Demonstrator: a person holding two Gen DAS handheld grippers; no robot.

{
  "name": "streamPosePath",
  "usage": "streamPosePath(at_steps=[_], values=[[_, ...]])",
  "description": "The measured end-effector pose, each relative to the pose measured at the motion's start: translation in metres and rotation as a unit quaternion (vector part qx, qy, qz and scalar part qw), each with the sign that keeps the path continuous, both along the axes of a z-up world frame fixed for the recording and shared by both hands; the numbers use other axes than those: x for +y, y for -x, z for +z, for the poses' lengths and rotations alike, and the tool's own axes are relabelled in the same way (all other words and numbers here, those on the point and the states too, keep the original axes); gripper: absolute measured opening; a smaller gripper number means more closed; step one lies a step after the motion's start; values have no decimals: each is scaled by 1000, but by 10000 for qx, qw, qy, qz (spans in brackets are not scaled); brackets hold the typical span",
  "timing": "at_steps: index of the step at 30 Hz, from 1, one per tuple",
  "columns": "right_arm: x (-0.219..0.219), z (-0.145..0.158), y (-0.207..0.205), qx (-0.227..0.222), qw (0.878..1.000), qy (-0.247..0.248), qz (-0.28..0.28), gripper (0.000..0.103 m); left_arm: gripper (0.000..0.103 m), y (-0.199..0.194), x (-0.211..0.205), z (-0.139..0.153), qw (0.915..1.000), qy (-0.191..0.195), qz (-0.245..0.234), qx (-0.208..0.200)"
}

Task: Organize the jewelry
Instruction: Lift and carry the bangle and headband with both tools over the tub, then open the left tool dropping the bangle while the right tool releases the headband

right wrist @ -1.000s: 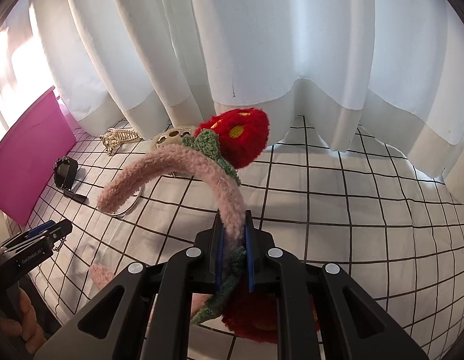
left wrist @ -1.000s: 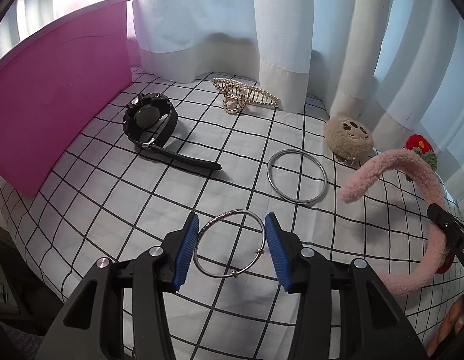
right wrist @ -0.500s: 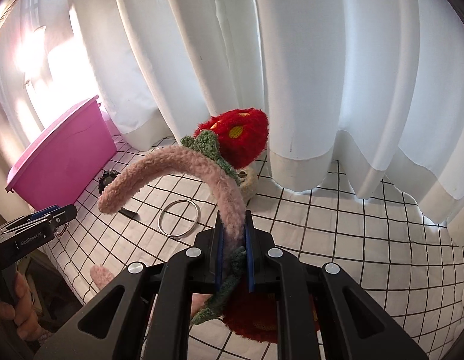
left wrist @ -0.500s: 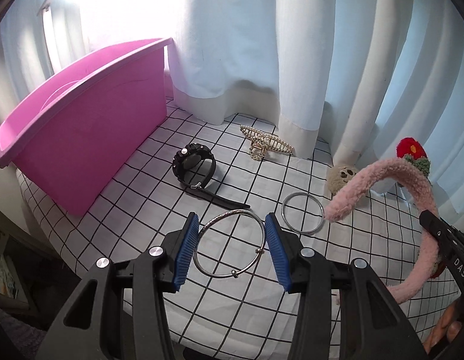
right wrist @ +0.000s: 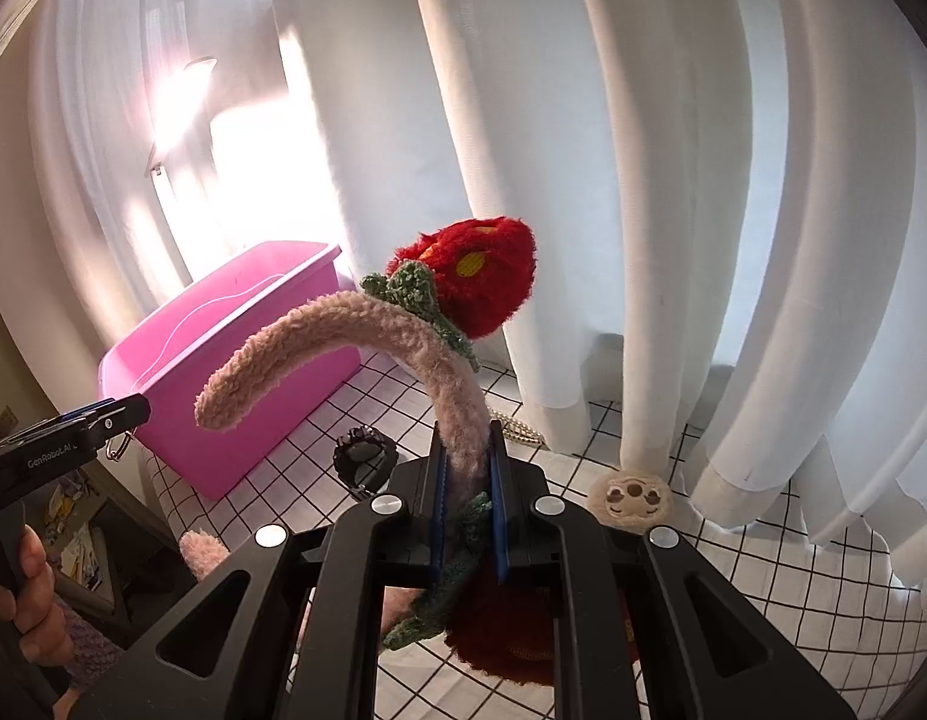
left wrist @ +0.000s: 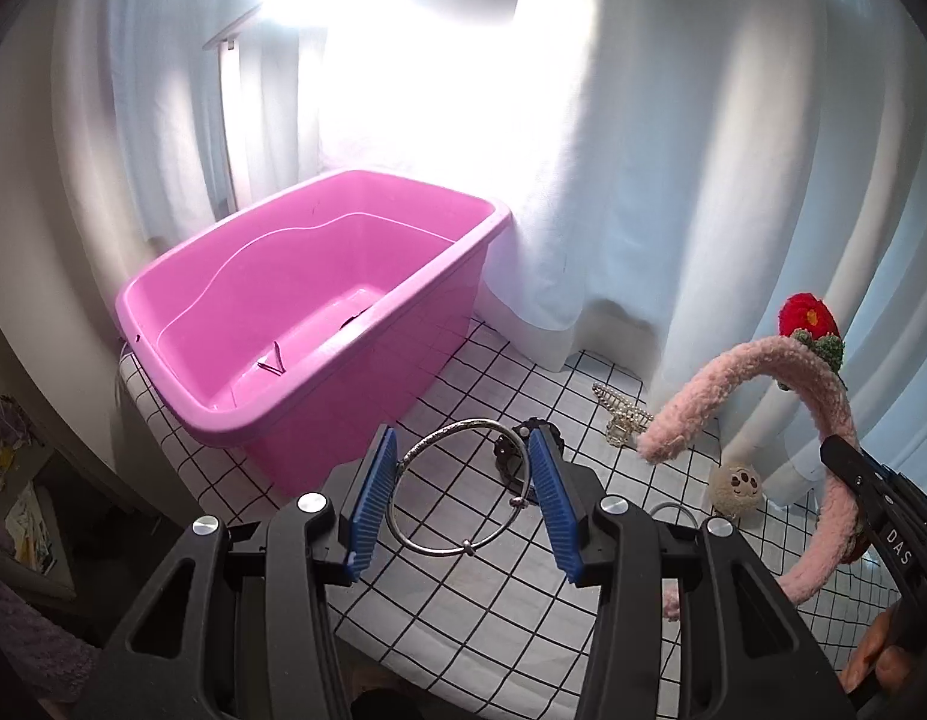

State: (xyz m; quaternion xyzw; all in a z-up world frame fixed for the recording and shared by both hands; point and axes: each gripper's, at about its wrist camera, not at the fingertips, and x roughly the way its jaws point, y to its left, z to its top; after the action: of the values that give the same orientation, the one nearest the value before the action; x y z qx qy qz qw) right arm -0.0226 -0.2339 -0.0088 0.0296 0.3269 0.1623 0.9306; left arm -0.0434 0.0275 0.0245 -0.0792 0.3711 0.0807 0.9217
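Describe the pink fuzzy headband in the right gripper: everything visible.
The pink fuzzy plush headband is a curved arc of fleecy fabric with a red knitted flower, yellow-centred, on green knitted leaves near its top. A second red flower with leaves hangs below the grip. The right gripper is shut on its band, holding it aloft over the white black-gridded tablecloth. Its free tip points toward the pink plastic bin, touching nothing.

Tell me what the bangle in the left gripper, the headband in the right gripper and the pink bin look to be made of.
Bangle: polished silvery metal, judging by bright glints.
Headband: fuzzy pink plush over a curved band, with knitted-looking green leaves.
Pink bin: smooth moulded plastic, probably, with a soft sheen.
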Motion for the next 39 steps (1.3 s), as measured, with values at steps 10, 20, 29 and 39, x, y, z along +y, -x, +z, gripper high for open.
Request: streamPosePath(at_steps=[10,20,29,39], values=[[108,45,-43,-250,9993,-16,290,12,45,-27,105,34,9994,-6,173,-313],[221,63,-107,-262,9976,199,611,12,45,-77,191,28,9992,114,326,-208],[286,47,-148,66,9930,773,886,12,45,-118,235,-2,9989,266,300,239],[343,0,-197,995,9768,1473,1194,12,45,-154,255,-44,9926,490,224,1091]])
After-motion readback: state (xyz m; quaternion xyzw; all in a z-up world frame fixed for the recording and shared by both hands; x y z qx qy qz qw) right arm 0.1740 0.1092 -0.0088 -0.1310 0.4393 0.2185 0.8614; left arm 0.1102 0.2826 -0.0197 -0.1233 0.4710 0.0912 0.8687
